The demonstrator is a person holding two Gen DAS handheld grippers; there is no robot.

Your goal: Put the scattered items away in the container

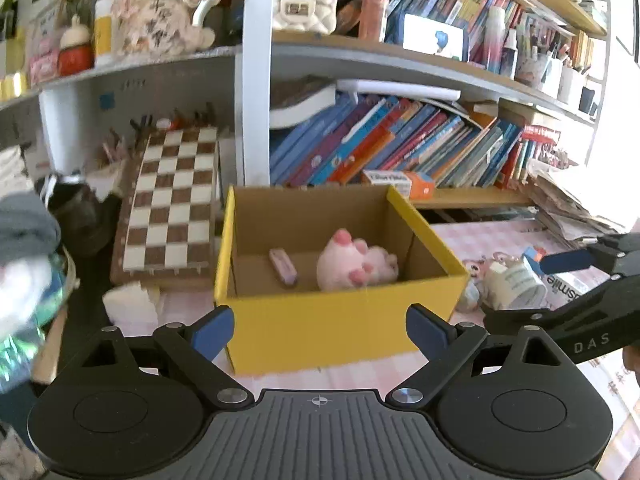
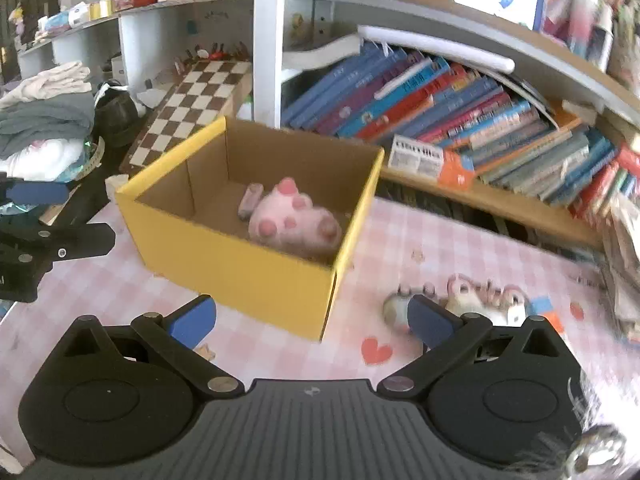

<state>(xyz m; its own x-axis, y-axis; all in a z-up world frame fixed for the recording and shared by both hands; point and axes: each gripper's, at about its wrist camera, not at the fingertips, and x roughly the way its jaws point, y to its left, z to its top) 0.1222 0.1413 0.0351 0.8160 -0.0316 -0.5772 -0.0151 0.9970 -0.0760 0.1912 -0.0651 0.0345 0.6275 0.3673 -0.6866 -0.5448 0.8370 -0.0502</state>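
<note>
2 open claws (image 1: 320,330) (image 2: 310,320) face yellow box (image 1: 340,320).

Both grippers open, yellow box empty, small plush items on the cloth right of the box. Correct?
Not empty: the yellow box holds a pink plush toy and a small pink case, as the right wrist view shows. Both grippers, left and right, are open; small plush items lie right of it.

table (image 2: 440,248): pink checked cloth | bookshelf (image 1: 400,62) along far edge: leaning books | chessboard (image 1: 172,200) far-left corner | bright daylight from right
</note>
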